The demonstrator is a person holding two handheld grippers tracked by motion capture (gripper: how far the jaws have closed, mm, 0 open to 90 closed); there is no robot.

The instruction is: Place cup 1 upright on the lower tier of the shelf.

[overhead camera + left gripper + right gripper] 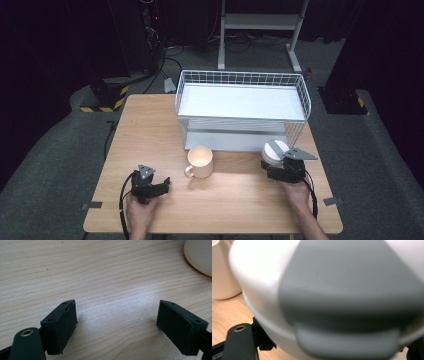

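Right gripper (278,165) clamped on the white-and-grey container (274,151) near the table's (150,125) right edge. Left gripper (161,187) open, empty. Best lifted straight, kept level, clear of the mug (200,161).

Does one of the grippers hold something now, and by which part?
The right gripper holds the white container with a grey lid, gripped across its sides. The left gripper stands open over bare table, holding nothing.

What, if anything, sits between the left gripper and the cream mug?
Nothing visible. The left gripper has open, empty jaws over bare table, and the cream mug stands just beyond it with only wood between them. The right gripper is off at the white lidded container.
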